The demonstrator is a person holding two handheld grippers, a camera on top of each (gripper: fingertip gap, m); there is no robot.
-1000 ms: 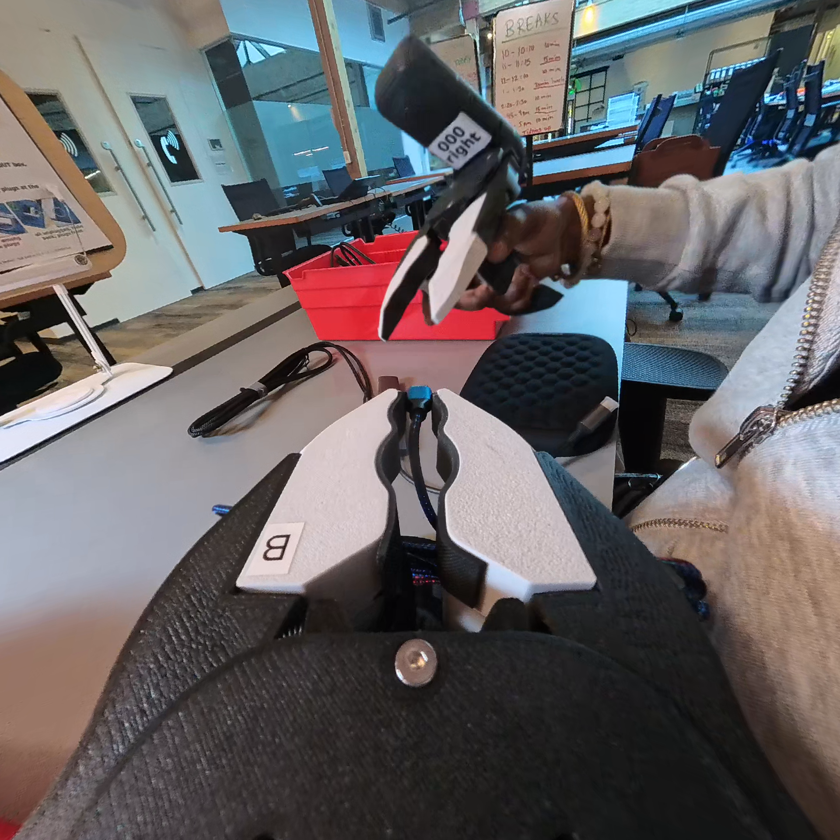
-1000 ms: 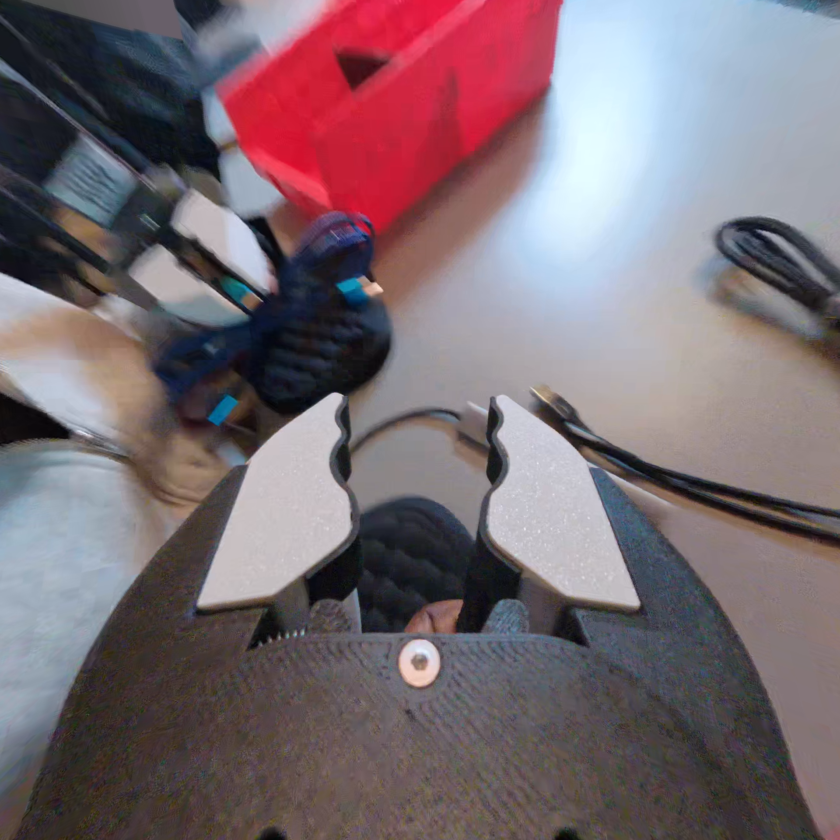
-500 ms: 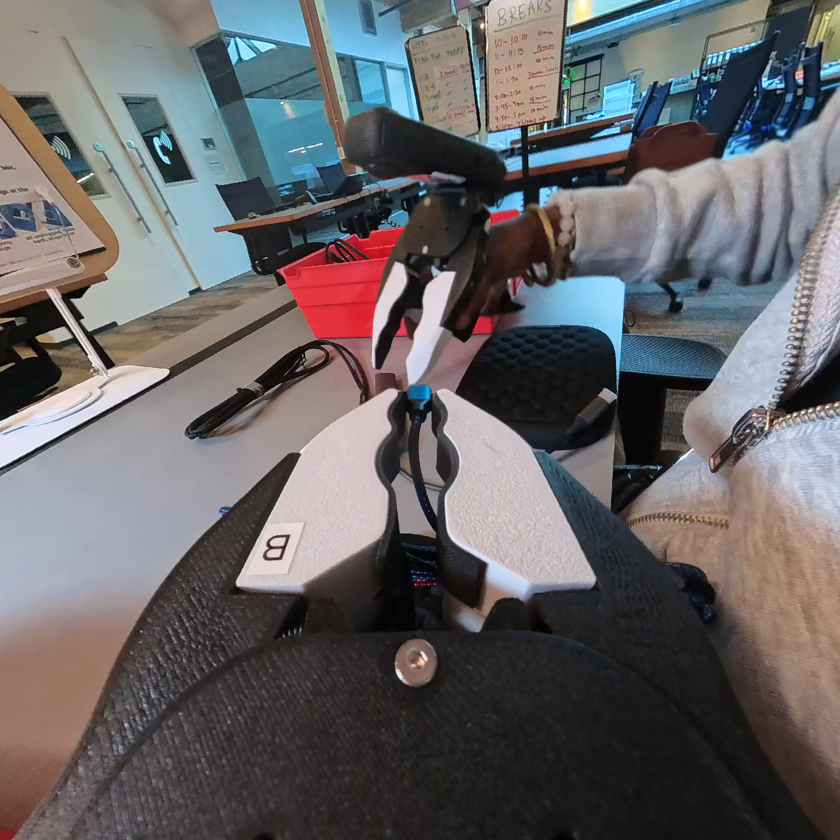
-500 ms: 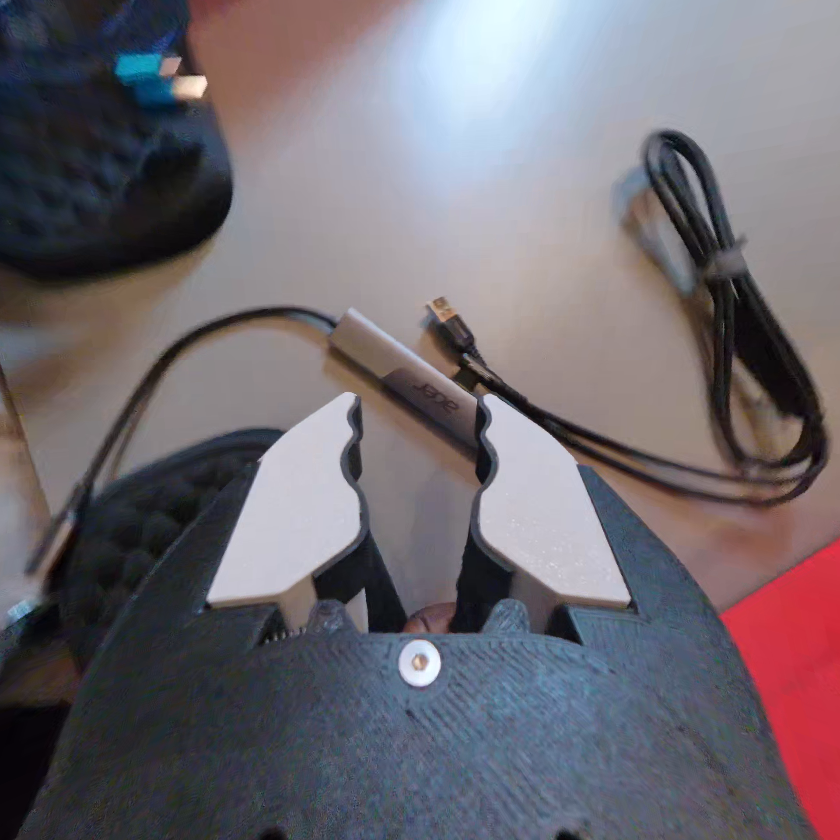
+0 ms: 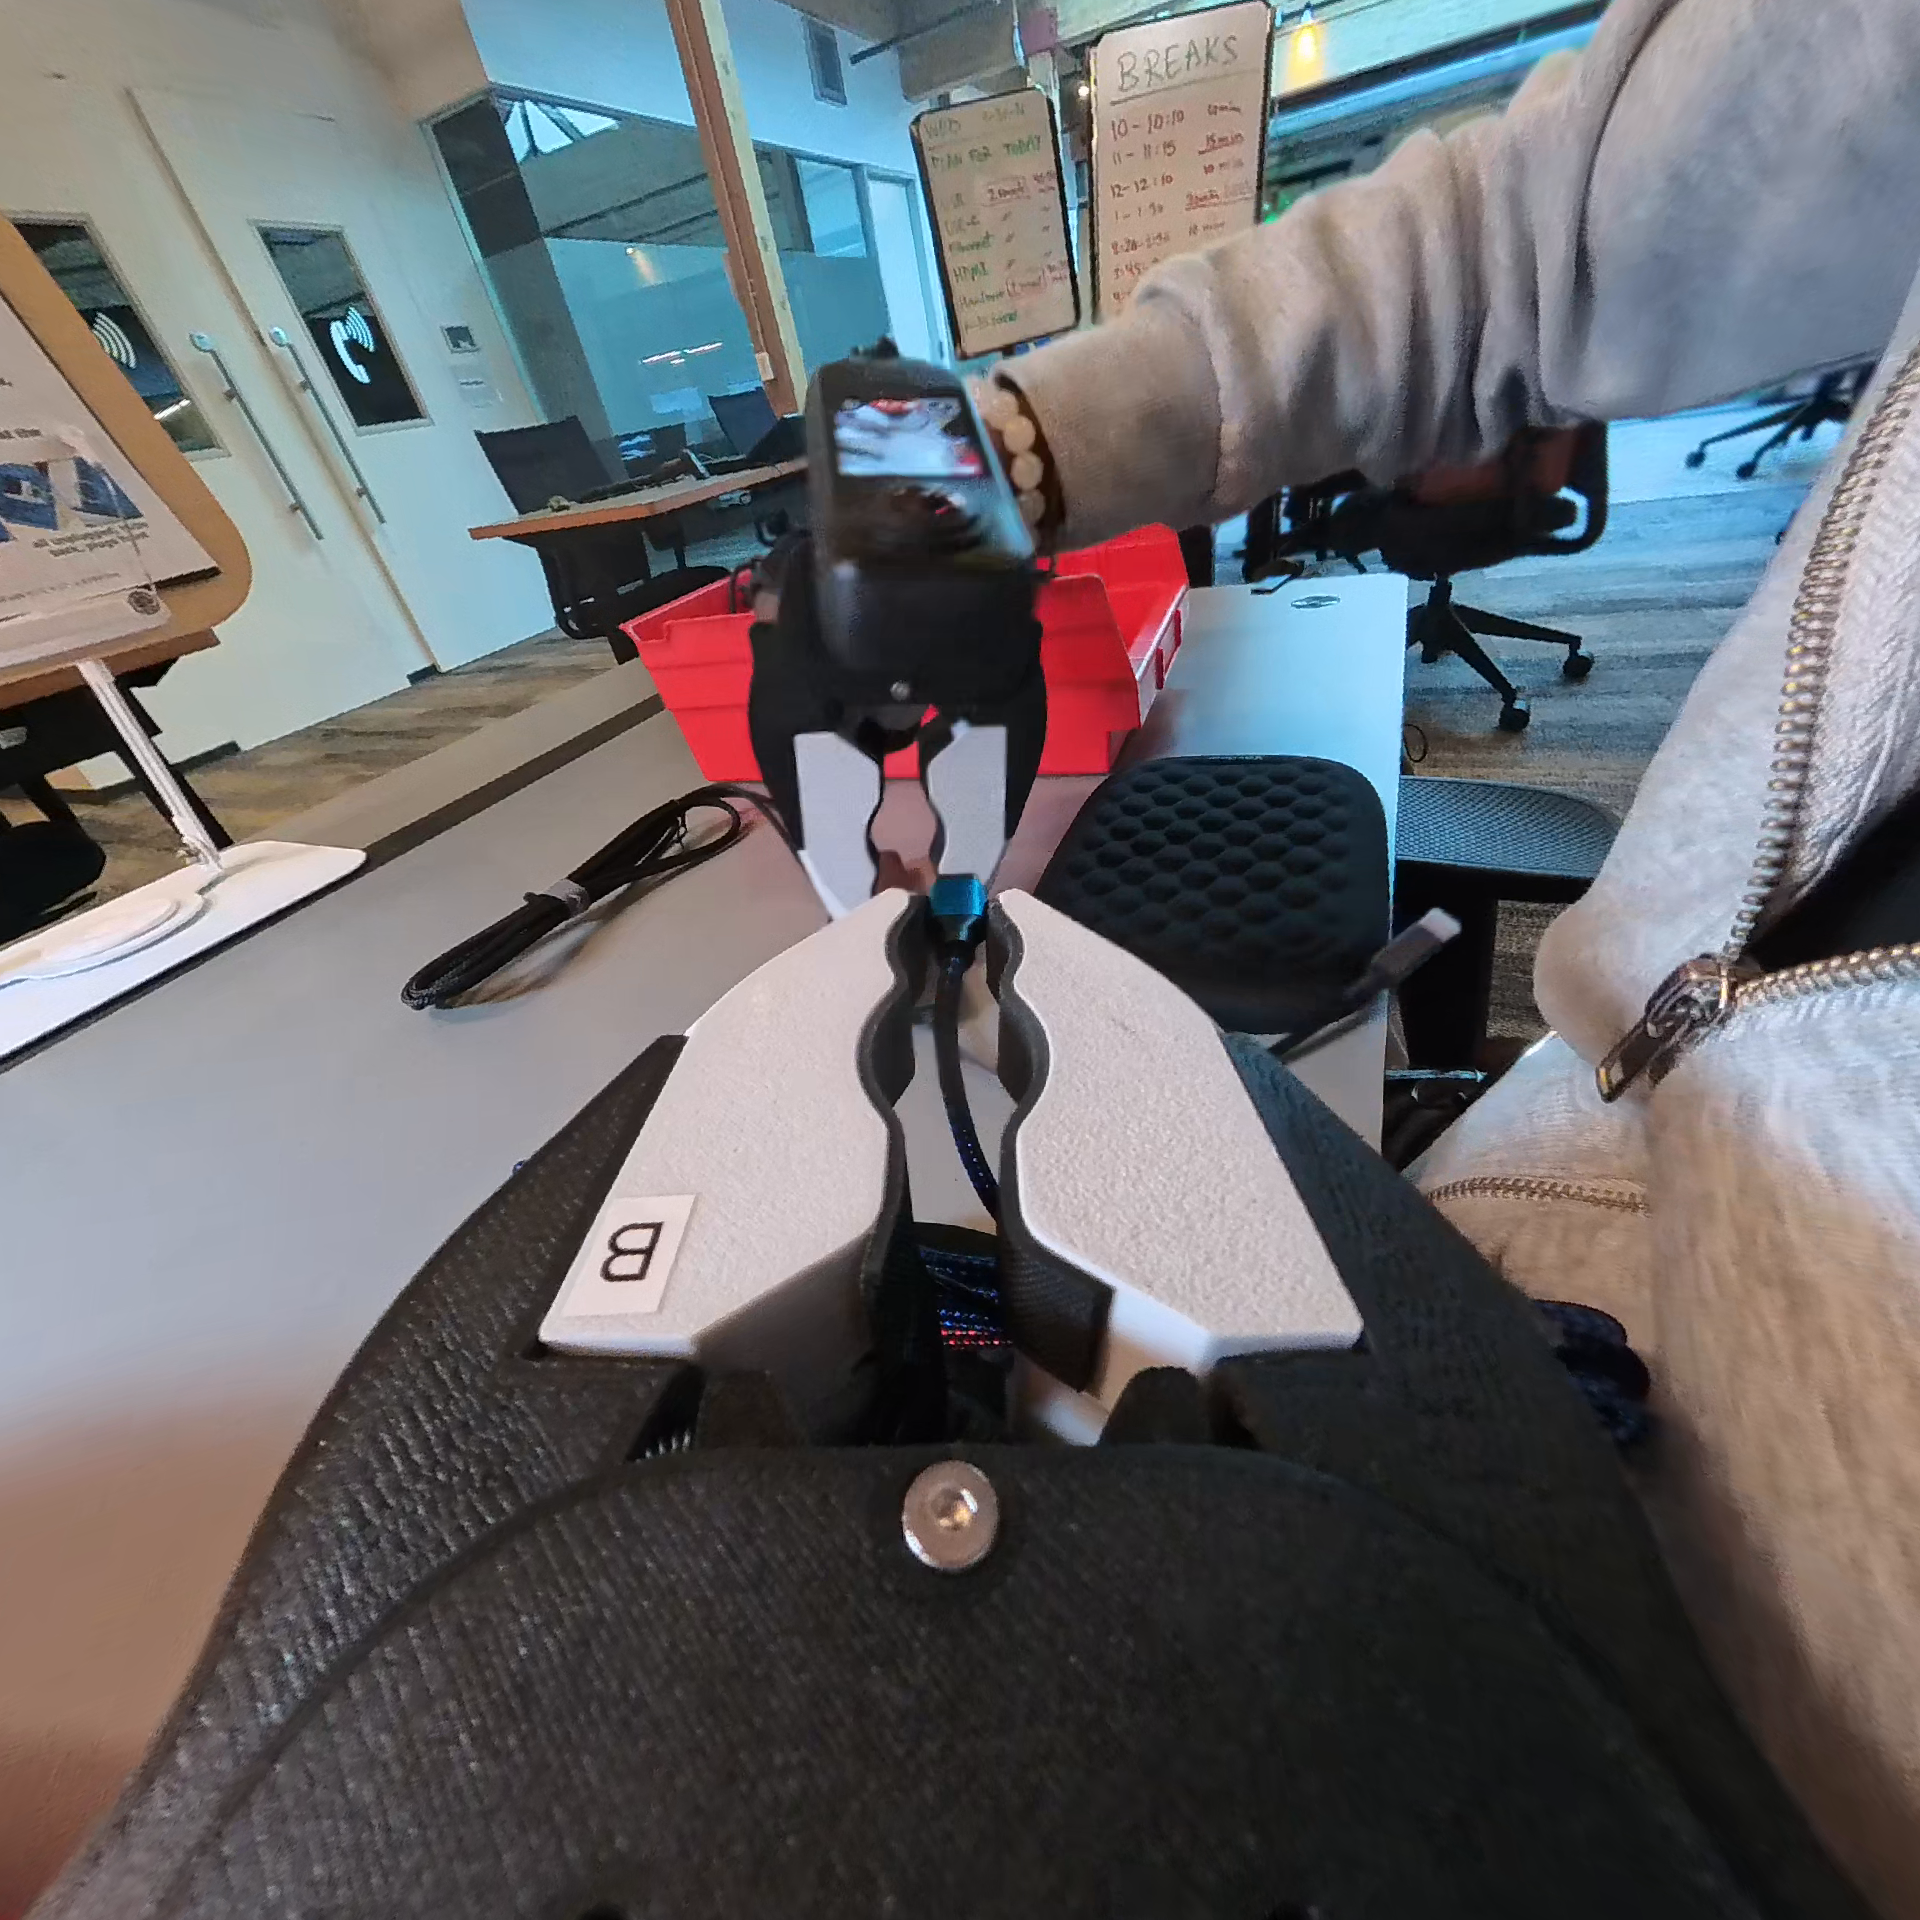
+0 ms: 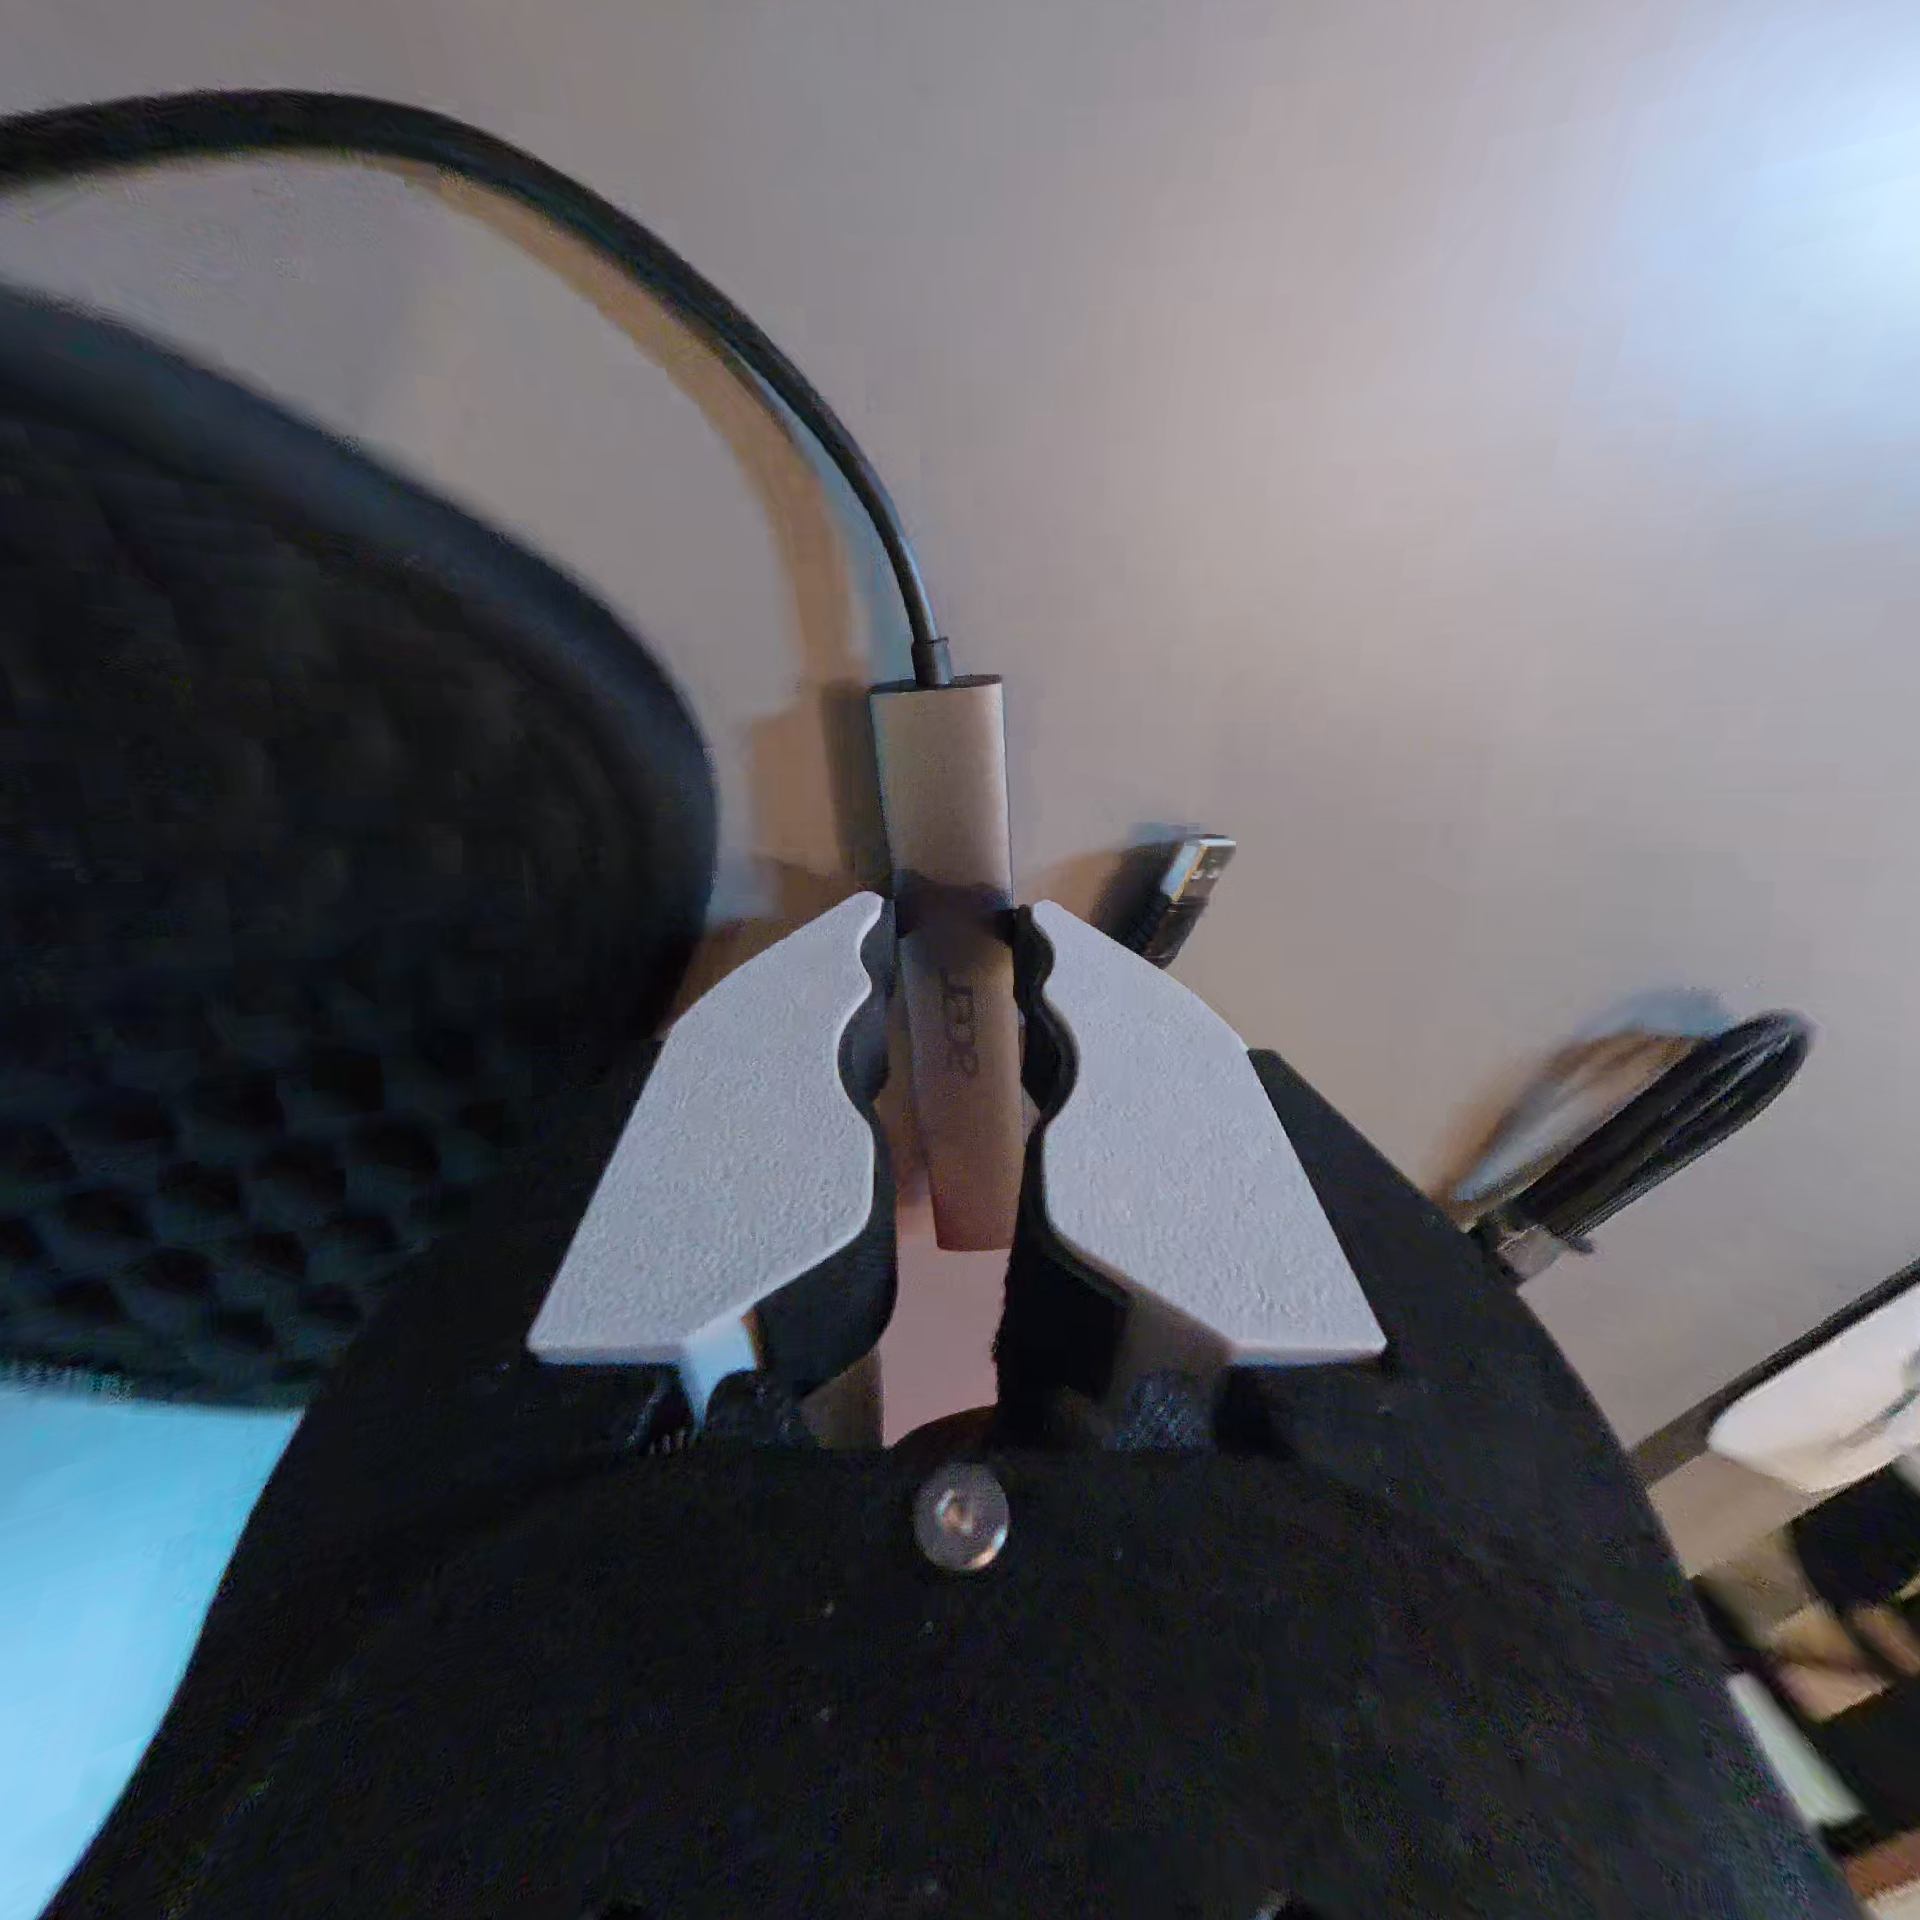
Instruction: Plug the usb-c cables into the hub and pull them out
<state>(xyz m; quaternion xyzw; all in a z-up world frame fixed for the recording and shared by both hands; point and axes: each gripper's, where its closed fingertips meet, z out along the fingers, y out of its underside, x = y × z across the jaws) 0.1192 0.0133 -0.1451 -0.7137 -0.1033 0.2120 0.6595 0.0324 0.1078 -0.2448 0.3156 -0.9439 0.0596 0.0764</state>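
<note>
My left gripper point(image 5: 951, 914) is shut on the blue USB-C plug point(image 5: 954, 896) of a dark braided cable point(image 5: 961, 1081) that runs back between its fingers. It is held above the grey table point(image 5: 312, 1091). My right gripper point(image 6: 954, 909) points down at the table and is shut on the grey hub point(image 6: 940, 790), which lies flat with one end between the fingers. The hub's black lead point(image 6: 727, 301) curves off to the left. In the left wrist view the right gripper point(image 5: 899, 873) stands just beyond the blue plug.
A red bin point(image 5: 1101, 665) sits behind the right gripper. A bundled black cable point(image 5: 582, 904) lies on the left; it also shows in the right wrist view point(image 6: 1662, 1112). A loose USB plug point(image 6: 1195, 873) lies beside the hub. A black mesh chair back point(image 5: 1216, 883) is on the right. Spacing between my two grippers at the tips: around 15 centimetres.
The right gripper came down from the air to the table, turned over the hub and closed on it. The left gripper kept still with the blue plug.
</note>
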